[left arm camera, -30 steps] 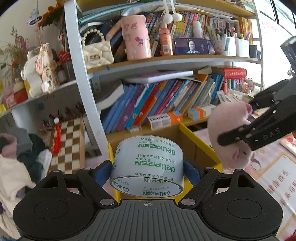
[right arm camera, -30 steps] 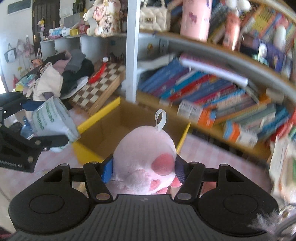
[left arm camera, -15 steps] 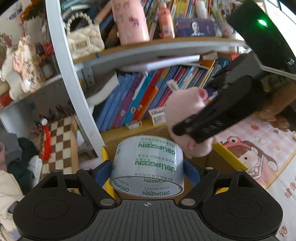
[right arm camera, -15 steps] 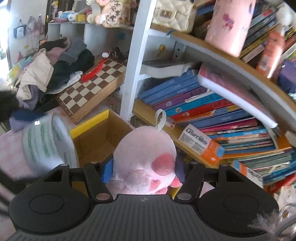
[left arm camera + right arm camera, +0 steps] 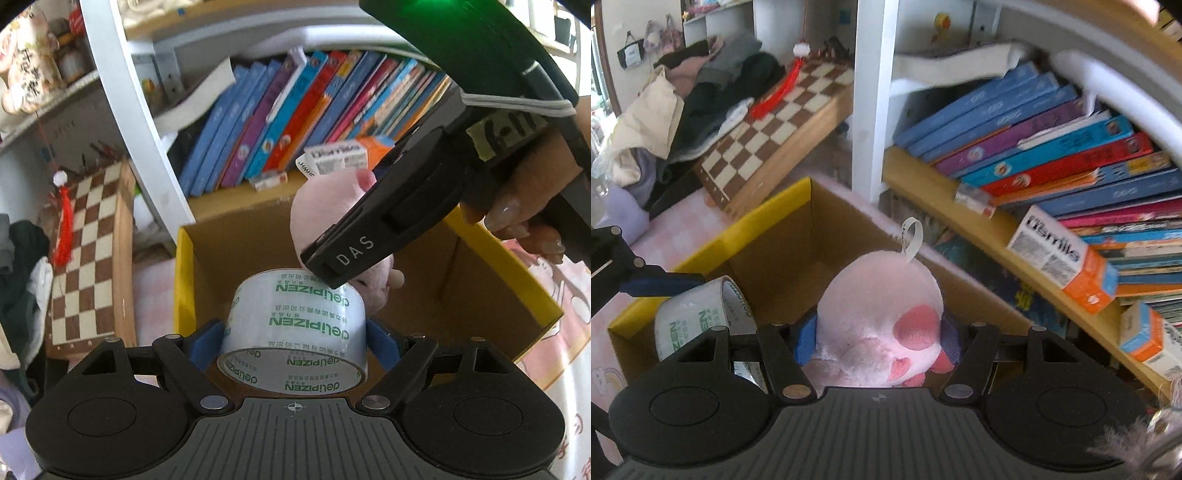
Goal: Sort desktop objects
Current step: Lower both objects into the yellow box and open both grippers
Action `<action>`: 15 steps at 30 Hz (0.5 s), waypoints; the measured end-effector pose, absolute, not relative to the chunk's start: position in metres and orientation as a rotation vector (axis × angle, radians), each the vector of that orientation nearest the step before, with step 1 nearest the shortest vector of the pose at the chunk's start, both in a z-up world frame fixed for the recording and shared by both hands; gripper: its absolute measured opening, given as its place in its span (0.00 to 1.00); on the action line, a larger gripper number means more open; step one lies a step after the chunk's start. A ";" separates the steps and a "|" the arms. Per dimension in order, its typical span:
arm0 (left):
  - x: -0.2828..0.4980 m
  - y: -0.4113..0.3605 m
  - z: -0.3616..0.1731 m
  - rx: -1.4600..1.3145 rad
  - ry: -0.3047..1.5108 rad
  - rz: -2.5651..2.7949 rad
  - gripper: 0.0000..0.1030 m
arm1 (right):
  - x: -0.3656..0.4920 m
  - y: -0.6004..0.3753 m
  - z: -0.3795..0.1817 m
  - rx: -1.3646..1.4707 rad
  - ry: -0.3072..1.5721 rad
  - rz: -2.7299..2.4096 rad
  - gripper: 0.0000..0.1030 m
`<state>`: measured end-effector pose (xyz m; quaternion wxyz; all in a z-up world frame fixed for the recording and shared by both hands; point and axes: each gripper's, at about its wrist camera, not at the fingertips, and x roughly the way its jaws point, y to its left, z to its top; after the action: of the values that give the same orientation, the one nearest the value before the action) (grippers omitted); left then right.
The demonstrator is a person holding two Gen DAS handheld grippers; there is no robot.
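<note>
Your left gripper (image 5: 295, 334) pinches the stiff, slick tape roll (image 5: 295, 325) by its sides; your right gripper (image 5: 877, 338) squeezes the soft plush (image 5: 879, 306) over the box (image 5: 768, 236).

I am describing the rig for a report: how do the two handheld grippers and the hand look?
Both grippers are matte black with blue finger pads. The right gripper bears white "DAS" lettering, a green light, a white cable and a taped label. The hand is bare, with long polished nails.

White bookshelf (image 5: 871, 110) packed with books (image 5: 1052, 147); apparently daylit.
</note>
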<state>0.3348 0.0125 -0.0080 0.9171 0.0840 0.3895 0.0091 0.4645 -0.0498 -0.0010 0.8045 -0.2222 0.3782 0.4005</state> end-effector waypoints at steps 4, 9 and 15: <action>0.337 0.015 -0.017 0.174 0.837 0.022 0.83 | 0.476 -0.047 -0.017 -0.503 0.867 0.827 0.62; 0.337 0.017 -0.022 0.162 0.859 0.020 0.83 | 0.487 -0.049 -0.038 -0.525 0.941 0.783 0.62; 0.340 0.019 -0.026 0.145 0.879 0.030 0.84 | 0.488 -0.051 -0.043 -0.523 0.954 0.787 0.65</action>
<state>0.3404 0.0186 -0.0256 0.9024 0.0703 0.4249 0.0144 0.4876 -0.0506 -0.0426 0.7829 -0.2421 0.4421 0.3646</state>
